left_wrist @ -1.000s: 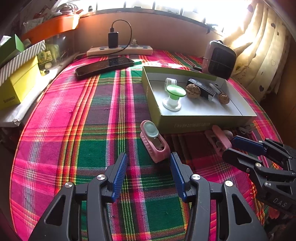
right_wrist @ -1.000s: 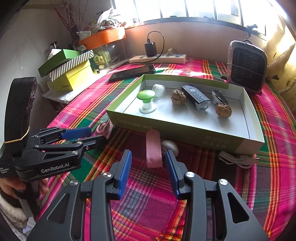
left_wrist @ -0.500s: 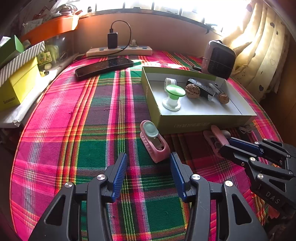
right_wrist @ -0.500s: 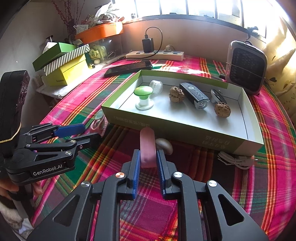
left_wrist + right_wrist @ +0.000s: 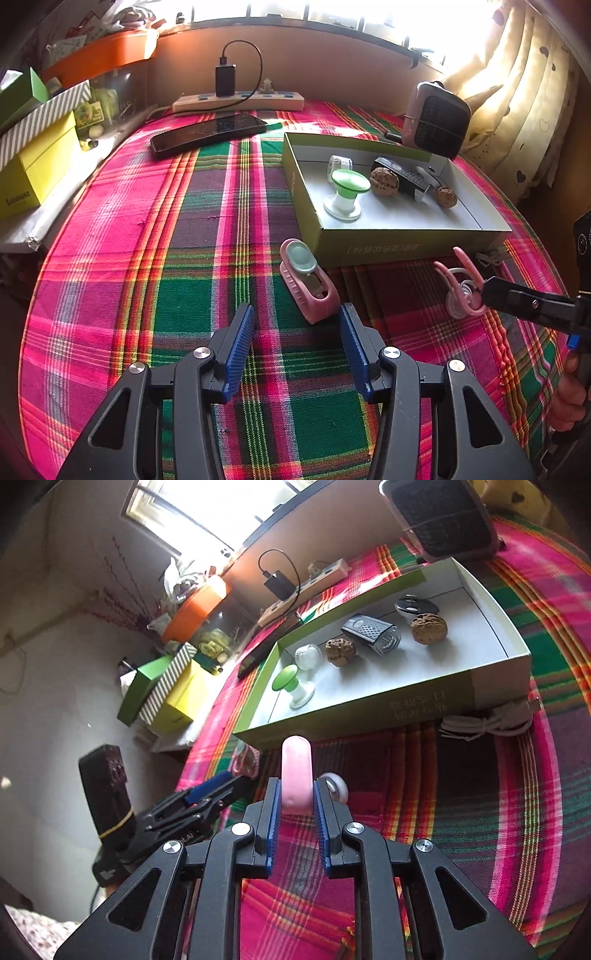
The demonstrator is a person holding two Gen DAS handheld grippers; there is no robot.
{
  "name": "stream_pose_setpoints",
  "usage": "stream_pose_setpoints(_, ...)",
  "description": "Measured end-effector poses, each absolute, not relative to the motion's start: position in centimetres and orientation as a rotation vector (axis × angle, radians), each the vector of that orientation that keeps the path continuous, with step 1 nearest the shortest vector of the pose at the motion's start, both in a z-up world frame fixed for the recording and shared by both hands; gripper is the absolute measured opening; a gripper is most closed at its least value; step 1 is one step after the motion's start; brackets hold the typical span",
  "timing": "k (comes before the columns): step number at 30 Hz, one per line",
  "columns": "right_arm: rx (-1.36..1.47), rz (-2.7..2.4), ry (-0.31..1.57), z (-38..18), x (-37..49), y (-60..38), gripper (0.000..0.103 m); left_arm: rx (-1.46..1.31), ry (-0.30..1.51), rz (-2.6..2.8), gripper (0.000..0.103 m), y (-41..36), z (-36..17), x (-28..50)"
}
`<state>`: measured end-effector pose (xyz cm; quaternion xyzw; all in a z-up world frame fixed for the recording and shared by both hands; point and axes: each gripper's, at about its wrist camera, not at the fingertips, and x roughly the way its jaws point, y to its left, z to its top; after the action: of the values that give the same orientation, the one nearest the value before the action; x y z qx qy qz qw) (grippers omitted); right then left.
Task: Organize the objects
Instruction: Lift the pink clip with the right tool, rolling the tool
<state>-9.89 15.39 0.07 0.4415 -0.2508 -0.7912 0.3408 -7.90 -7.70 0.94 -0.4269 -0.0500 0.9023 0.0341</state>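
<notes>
Pink plastic clip with a pale round suction-cup base (image 5: 296, 775) sits pinched between the blue ribbed fingers (image 5: 273, 823) of the right gripper (image 5: 296, 805), lifted a little off the red-and-green plaid desk (image 5: 155, 258) just in front of the shallow green-and-white cardboard box (image 5: 369, 716). Those fingers stand narrow and have just been closing, with the clip's rounded tail between them. The left gripper (image 5: 297, 347) hangs with its fingers wide and nothing between them, right behind a second pink ribbed clip with a mint-green round pad (image 5: 306, 280), which lies on the cloth just beside the box's near corner.

Both clips look light, stiff and smooth, so I judge them easy to carry but liable to swivel or squirt out of a narrow pinch; the flat sides of the body give the surest hold, not the sprung prongs or the soft cup. The one on the cloth would best be taken across its ribbed body.

The box's outer wall (image 5: 384, 248) carries a line of pale characters too faint to read. The yellow cardboard box (image 5: 33, 173) at the left edge bears small dark lettering I cannot make out. Writing on the left gripper's side is partly hidden; only letters like "AI" show.
</notes>
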Motion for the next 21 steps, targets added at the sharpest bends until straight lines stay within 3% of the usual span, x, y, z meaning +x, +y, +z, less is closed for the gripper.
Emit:
stream_pose_setpoints(8, 1.135, -2.023, -0.686, 0.2, -9.8, 15.5, 0.018, -1.315, -0.154, 2.777, 0.046, -7.6, 1.0, -7.9)
stream_pose_setpoints(14, 1.124, -2.199, -0.477, 1.3, -9.1, 15.0, 0.018, -1.315, -0.153, 2.778, 0.046, -7.6, 0.9, -7.9)
stream_pose_setpoints(21, 1.104, -2.163, -0.555, 1.8, -9.3, 16.2, 0.019, -1.316, -0.156, 2.776, 0.046, -7.6, 1.0, -7.9)
